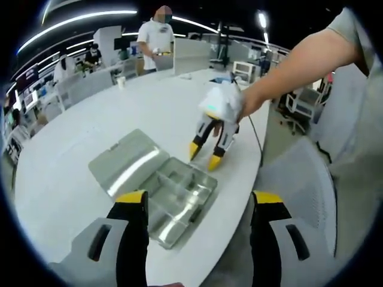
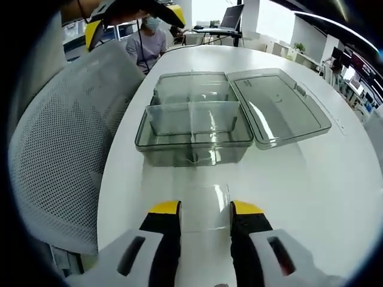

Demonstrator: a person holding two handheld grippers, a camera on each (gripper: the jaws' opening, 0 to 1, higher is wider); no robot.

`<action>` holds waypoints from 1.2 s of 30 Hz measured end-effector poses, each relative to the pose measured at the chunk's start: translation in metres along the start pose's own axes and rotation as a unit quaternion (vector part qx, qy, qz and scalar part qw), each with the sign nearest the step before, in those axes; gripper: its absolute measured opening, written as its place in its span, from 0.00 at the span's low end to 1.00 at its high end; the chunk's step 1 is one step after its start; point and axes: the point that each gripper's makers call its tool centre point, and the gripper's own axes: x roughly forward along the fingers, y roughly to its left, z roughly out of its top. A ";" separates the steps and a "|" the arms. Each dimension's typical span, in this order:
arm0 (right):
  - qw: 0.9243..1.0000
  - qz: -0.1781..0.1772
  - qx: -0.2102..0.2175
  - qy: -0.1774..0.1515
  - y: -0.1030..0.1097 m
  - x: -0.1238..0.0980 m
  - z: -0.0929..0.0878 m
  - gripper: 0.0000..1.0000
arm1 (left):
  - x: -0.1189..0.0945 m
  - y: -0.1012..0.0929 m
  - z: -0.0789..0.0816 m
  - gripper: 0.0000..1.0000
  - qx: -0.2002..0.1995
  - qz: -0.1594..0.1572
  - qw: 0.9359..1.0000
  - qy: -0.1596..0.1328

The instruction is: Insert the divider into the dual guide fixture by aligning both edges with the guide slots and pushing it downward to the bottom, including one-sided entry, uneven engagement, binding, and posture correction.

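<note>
In the right gripper view my right gripper point(image 2: 204, 215) sits at the bottom centre, its yellow-tipped jaws clenched on a clear plastic divider point(image 2: 203, 206) that stands between them; the sheet is nearly invisible against the white table point(image 2: 335, 179); the clear compartment box point(image 2: 192, 128) lies in the upper middle, well apart from the divider, its hinged lid point(image 2: 278, 107) folded flat to the right; one partition already crosses the box, but I cannot make out the guide slots from here.

In the left gripper view my left gripper point(image 1: 200, 200) is released at the bottom, jaws wide with nothing between them, the box point(image 1: 173, 200) just beyond the tips; the right gripper point(image 1: 206, 152) shows at centre, pointed down at the table.

My worry is the alignment; the slots and the sheet are both transparent, so I could seat one edge and miss the other; pushing down then would cock the divider and bind it, or drag the light box across the slick table; the free left gripper could brace the wall. The mesh chair point(image 2: 66, 137) crowds the left of the frame and may hamper my arm.
</note>
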 end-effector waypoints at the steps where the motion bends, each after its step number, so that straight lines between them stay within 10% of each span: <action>1: 1.000 -0.001 -0.002 0.001 0.000 0.000 -0.001 0.27 | 0.000 0.000 0.000 0.68 0.000 0.000 1.000 0.000; 7: 1.000 -0.003 -0.003 0.001 -0.001 -0.002 -0.001 0.27 | 0.001 -0.001 0.001 0.68 0.001 -0.001 1.000 -0.001; 8: 1.000 -0.005 -0.005 0.004 -0.002 -0.003 -0.001 0.00 | 0.001 -0.001 0.001 0.68 0.001 -0.001 1.000 -0.001; 36: 1.000 -0.021 0.021 0.002 -0.010 -0.016 -0.007 0.02 | 0.000 -0.003 0.002 0.68 0.001 0.000 1.000 -0.004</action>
